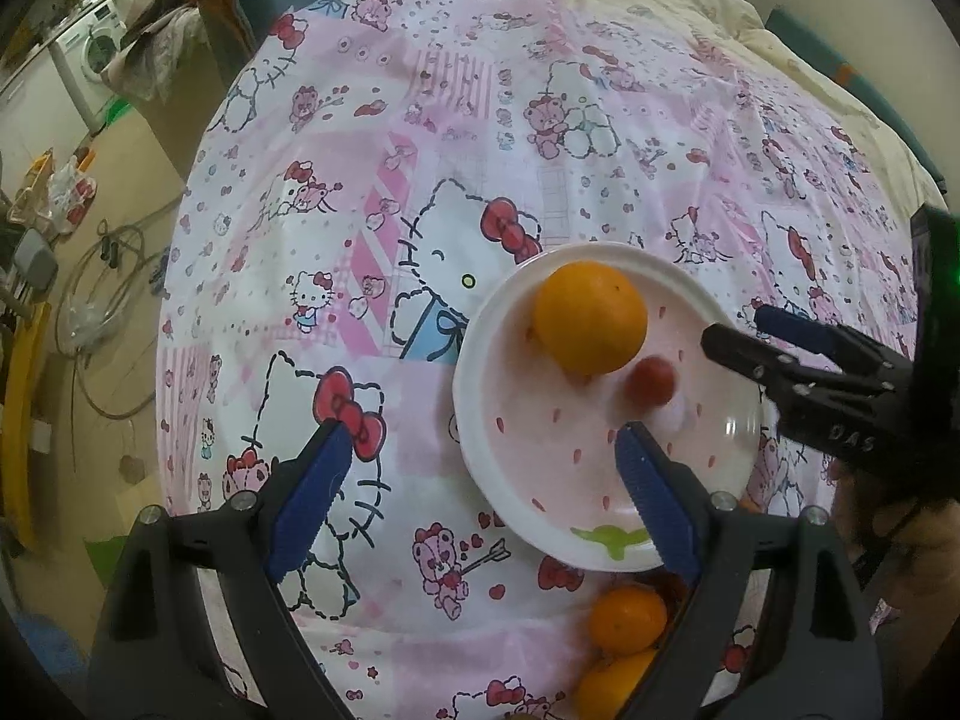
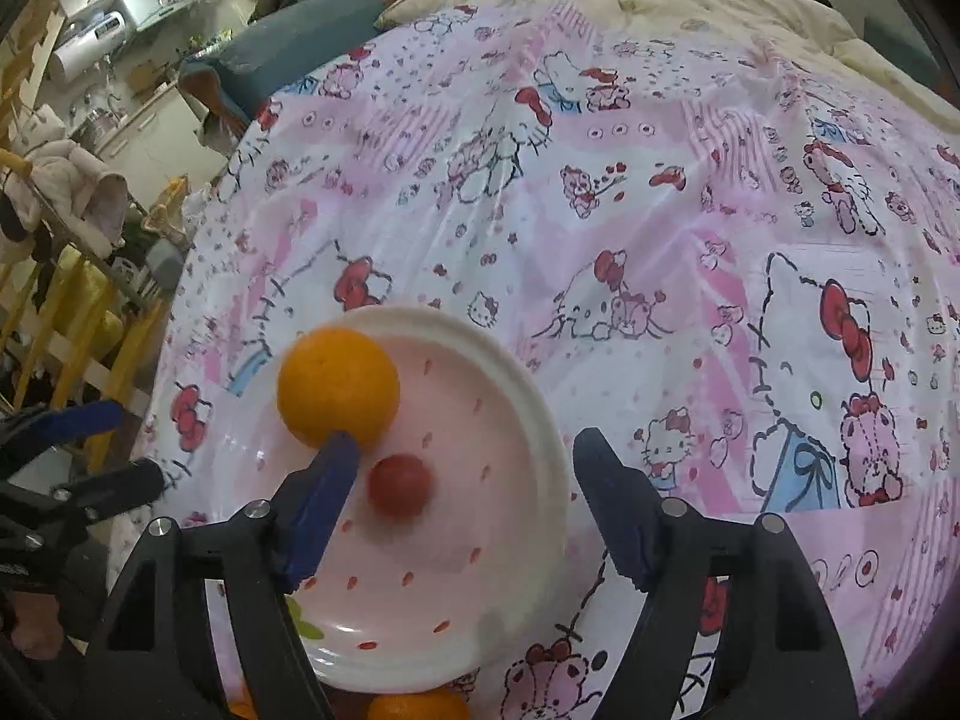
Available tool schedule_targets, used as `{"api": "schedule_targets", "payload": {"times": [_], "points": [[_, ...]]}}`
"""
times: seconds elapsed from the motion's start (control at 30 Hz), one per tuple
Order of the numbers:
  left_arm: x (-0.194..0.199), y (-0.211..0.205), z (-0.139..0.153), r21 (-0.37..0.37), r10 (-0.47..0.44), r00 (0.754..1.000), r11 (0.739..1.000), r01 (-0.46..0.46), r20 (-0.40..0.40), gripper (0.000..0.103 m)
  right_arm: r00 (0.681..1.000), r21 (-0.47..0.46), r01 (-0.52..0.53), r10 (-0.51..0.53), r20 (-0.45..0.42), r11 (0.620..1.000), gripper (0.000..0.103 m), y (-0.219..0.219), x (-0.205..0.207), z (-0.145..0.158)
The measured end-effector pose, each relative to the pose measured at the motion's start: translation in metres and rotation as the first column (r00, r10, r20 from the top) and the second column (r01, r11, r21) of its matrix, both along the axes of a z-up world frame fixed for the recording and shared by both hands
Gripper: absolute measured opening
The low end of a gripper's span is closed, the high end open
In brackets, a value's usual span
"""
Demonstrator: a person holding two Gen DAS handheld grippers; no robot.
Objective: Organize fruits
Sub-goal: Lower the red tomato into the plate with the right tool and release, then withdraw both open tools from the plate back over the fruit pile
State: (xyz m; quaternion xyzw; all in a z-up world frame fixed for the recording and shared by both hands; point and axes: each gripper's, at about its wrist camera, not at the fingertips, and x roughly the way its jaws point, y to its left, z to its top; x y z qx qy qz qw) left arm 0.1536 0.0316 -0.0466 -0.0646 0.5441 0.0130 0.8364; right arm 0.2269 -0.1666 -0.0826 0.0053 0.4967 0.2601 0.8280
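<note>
A white plate (image 1: 474, 360) with pink strawberry marks sits on the cartoon-print cloth. On it lie a large orange (image 1: 591, 318) and a small red round fruit (image 1: 649, 381), which looks blurred. In the right wrist view the right gripper (image 2: 468, 444) stands open over the plate (image 2: 540, 420). The red fruit (image 2: 400, 485) lies free just inside its left finger, beside the orange (image 2: 338, 387). The left gripper (image 1: 483, 438) is open and holds nothing, with its right finger over the plate's near part. Two more oranges (image 1: 627, 618) lie on the cloth near the plate's close edge.
The pink cartoon-print cloth (image 2: 660, 210) covers the whole surface, with cream bedding (image 2: 690, 12) behind it. The floor on the left holds cables, bags and a washing machine (image 1: 90, 54). A yellow rack (image 2: 90, 324) stands beside the left edge.
</note>
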Motion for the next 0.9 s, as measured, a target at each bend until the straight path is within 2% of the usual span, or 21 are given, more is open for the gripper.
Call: {"api": "schedule_targets", "payload": {"times": [0.1, 0.23, 0.33, 0.67, 0.9], "points": [[-0.003, -0.001, 0.004, 0.000, -0.008, 1.000, 1.000, 0.008, 0.017, 0.087, 1.000, 0.020, 0.020, -0.020, 0.006, 1.000, 0.077, -0.005, -0.003, 0.012], [-0.008, -0.001, 0.011, -0.041, -0.021, 0.999, 0.999, 0.023, 0.046, 0.087, 0.999, 0.056, 0.052, -0.052, -0.003, 0.997, 0.077, -0.012, -0.013, 0.025], [-0.013, -0.003, 0.018, -0.028, -0.030, 0.997, 0.999, 0.032, 0.070, 0.087, 0.998, 0.078, 0.070, -0.069, -0.005, 0.995, 0.077, -0.012, -0.024, 0.036], [-0.040, -0.010, 0.027, 0.005, -0.069, 0.992, 0.998, 0.069, 0.102, 0.087, 0.997, 0.053, 0.030, -0.034, 0.066, 0.998, 0.077, -0.009, -0.073, 0.069], [-0.058, -0.013, 0.032, 0.000, -0.059, 0.993, 0.998, 0.059, 0.103, 0.087, 0.997, 0.080, 0.073, -0.076, 0.030, 0.994, 0.077, -0.027, -0.103, 0.074]]}}
